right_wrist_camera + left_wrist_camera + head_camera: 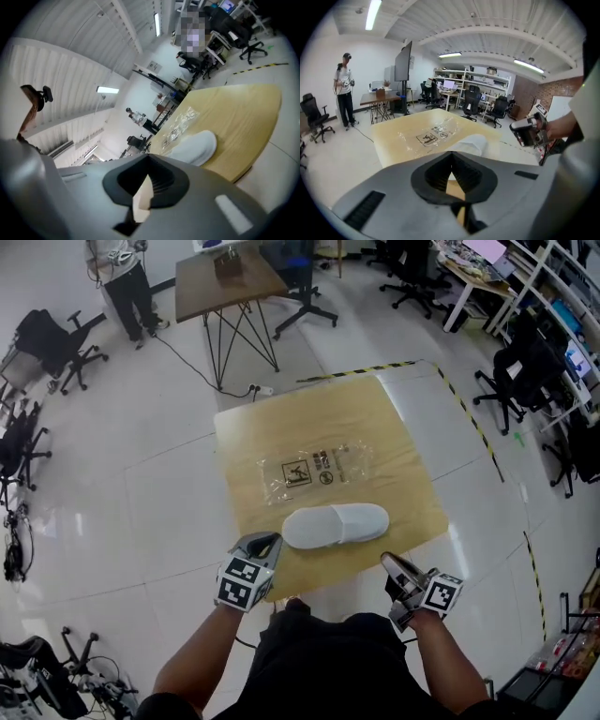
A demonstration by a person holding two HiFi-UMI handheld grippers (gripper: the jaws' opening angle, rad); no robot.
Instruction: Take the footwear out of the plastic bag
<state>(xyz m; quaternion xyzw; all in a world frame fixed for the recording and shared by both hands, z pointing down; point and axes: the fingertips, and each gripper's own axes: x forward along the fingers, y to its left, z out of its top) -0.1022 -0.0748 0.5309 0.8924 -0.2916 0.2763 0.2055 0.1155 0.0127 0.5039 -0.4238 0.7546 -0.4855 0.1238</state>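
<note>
**Slippers out of bag, both grippers closed and empty**

Head view: left gripper (266, 542) and right gripper (393, 564) are both at the near edge of the table (403, 442), and neither touches anything. The white slippers (336, 524) lie just ahead, between the two grippers and a bit nearer the left one. They look like a pair overlapped, but I can't be sure. The plastic bag (314, 470) lies flat beyond the slippers, apart from them, and looks empty. Judged from this, the task looks done.

Left gripper view: the left gripper (451, 165) has its jaws together with nothing between them. The slippers (471, 142) are ahead and slightly right, with the bag (433, 135) further ahead. The right gripper (528, 131) is off to the right, in the air.

Right gripper view: the right gripper (146, 177) has its jaws together and empty. The slippers (194, 146) are ahead and to the right, with the bag (180, 123) behind them.

Handling, as a guess: the slippers are light, soft cloth that will flex, and are not fragile. Pinch the sole edge or the toe upper. The bag is thin, slippery film that crumples, so take it at a corner.
</note>
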